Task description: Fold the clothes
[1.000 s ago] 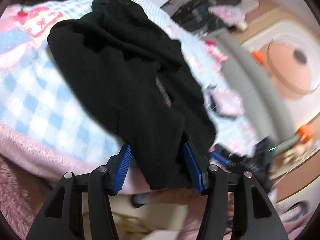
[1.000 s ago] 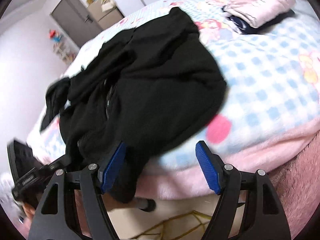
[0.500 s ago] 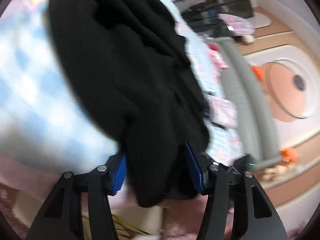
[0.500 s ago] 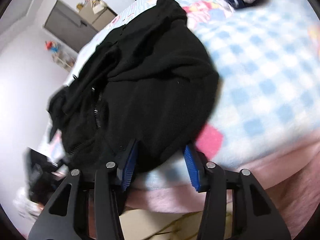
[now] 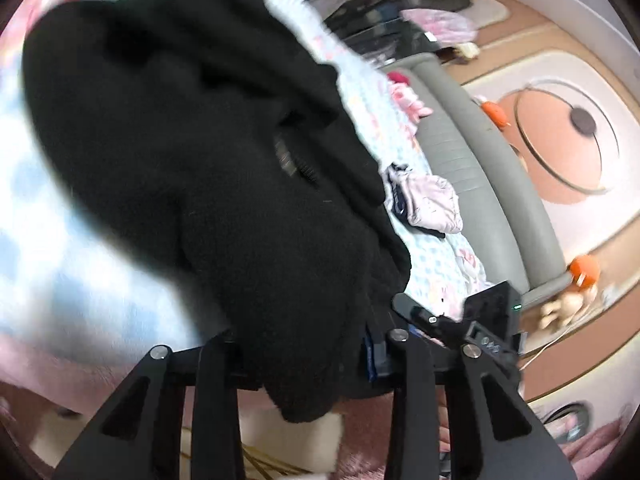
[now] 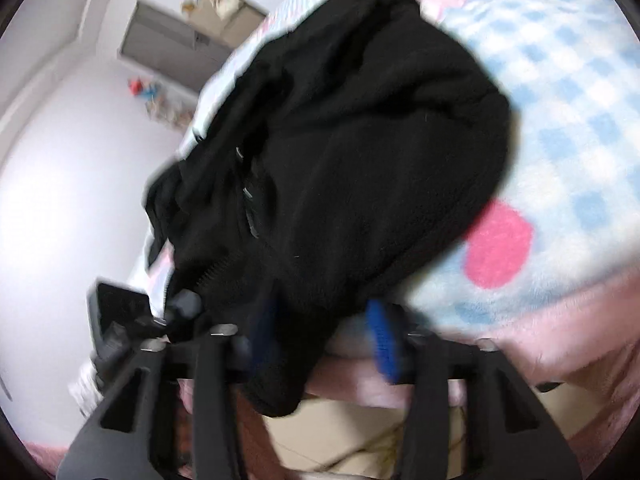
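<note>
A black zip-up fleece jacket (image 5: pixel 200 140) lies bunched on the blue-and-white checked blanket (image 5: pixel 48 264), its hem hanging over the bed's near edge. My left gripper (image 5: pixel 304 344) is closing, and the hem fills the gap between its pads. In the right wrist view the same jacket (image 6: pixel 360 140) droops between the jaws of my right gripper (image 6: pixel 320 336), which is also closing. A thin gap still shows beside its right blue pad (image 6: pixel 382 340). Each gripper sits close beside the other at the hem.
A small folded pile of pink and dark clothes (image 5: pixel 432 200) rests farther along the bed, by a grey padded bed rail (image 5: pixel 460 152). The blanket's pink border (image 6: pixel 560 320) runs along the near edge. A grey door (image 6: pixel 168 48) stands in the far wall.
Both grippers have pushed in onto the jacket's hanging hem and narrowed their jaws around it. The jacket now fills much more of both views.
</note>
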A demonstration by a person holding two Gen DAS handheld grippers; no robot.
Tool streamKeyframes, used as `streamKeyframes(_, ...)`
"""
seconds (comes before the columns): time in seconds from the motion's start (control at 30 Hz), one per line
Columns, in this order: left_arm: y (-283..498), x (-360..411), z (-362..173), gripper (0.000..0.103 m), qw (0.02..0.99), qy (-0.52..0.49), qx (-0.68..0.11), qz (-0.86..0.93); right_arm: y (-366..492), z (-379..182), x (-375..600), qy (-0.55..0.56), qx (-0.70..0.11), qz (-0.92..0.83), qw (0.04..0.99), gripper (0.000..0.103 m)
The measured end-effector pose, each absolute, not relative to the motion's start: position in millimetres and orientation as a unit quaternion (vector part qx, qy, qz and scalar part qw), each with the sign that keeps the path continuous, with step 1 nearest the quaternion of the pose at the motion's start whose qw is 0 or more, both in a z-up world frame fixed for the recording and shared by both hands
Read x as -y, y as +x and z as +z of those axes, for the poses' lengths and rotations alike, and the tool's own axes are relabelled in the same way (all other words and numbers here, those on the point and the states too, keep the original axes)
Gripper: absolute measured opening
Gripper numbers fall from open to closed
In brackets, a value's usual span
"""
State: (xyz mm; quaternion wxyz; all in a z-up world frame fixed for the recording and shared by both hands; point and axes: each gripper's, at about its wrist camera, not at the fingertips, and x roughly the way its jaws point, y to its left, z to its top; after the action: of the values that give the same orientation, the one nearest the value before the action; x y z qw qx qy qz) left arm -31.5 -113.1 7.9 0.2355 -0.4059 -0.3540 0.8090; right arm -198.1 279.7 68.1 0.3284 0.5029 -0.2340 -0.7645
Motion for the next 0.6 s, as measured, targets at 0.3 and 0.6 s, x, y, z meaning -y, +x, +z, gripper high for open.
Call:
streamKeyframes(0.3,-50,120,-31,0.049,0.229,-0.461,0.374,0.772,-207,35,-265,0.559,0.241,-0.725,0.324,0.053)
streamKeyframes(0.6,-50,103,-28,0.067,0.235,-0.457,0.350,0.783,-203,36,-252,0.535,0.224,-0.744,0.330,0.056)
